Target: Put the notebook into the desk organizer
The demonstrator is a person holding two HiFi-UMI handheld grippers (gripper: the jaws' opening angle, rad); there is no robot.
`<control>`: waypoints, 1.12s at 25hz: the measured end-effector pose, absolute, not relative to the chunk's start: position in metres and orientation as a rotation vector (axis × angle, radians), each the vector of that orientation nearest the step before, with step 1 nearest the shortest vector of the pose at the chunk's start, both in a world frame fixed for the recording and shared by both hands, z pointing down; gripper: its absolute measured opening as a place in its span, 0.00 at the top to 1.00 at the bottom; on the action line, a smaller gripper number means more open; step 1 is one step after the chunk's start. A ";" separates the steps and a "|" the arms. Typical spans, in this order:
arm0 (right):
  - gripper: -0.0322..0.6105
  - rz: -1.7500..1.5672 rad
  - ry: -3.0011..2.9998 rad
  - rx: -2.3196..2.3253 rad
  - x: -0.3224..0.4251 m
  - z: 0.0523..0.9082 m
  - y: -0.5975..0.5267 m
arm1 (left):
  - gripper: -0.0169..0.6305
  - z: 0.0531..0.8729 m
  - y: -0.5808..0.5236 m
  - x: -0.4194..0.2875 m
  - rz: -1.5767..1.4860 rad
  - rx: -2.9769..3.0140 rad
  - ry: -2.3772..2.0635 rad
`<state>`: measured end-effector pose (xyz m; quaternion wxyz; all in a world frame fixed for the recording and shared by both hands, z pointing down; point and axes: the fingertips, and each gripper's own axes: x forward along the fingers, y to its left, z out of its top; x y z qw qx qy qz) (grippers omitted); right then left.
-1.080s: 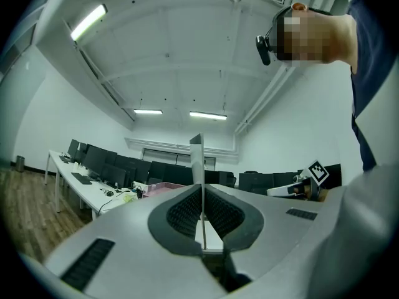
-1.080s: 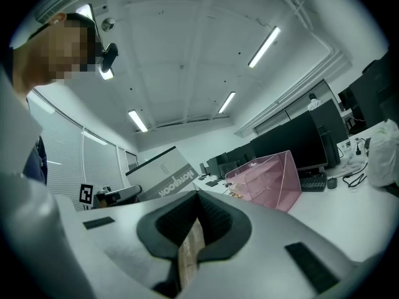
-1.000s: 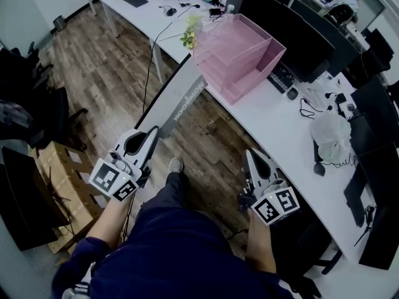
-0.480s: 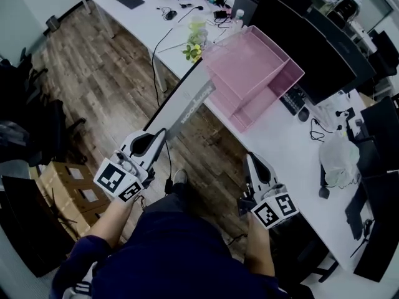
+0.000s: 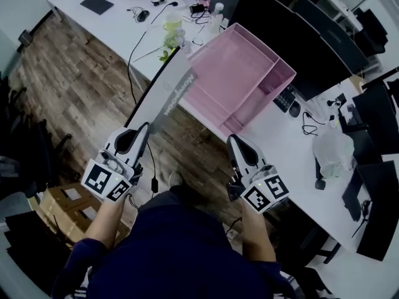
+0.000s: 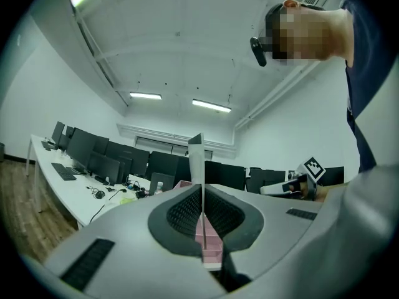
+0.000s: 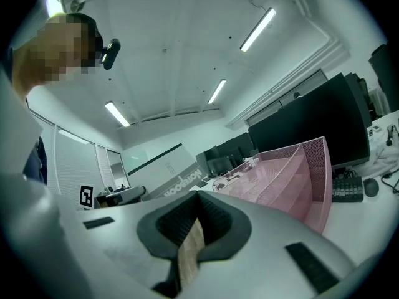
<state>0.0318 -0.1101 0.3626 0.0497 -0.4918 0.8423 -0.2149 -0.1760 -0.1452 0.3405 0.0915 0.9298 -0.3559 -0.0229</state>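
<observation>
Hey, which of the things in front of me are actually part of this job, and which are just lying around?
Part of the job:
- notebook, clamped in the left gripper
- pink desk organizer on the white desk

Just lying about:
- monitors
- keyboard
- plastic bag
- cardboard box on the floor

A: Where does the desk organizer (image 5: 240,80) sit?
B: On the counter (image 5: 274,139), at its near edge. Monitor (image 5: 280,23) right behind it, keyboard (image 5: 285,98) just to its right.
A: And the notebook (image 5: 165,95)?
B: Left of the organizer, out over the floor (image 5: 81,73). Far end near the organizer's left corner, near end in the left claw (image 5: 144,128). Right claw (image 5: 232,139) is before the organizer, apart from it.
</observation>
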 end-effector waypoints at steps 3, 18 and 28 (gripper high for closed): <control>0.94 -0.652 2.553 -1.524 0.038 0.362 -0.129 | 0.92 0.345 -0.168 -0.170 -0.062 2.766 -1.032; 0.94 -0.672 2.544 -1.499 0.075 0.366 -0.193 | 0.92 0.371 -0.241 -0.128 0.036 2.776 -1.022; 0.94 -0.723 2.553 -1.413 0.117 0.377 -0.230 | 0.92 0.389 -0.268 -0.089 0.184 2.782 -1.105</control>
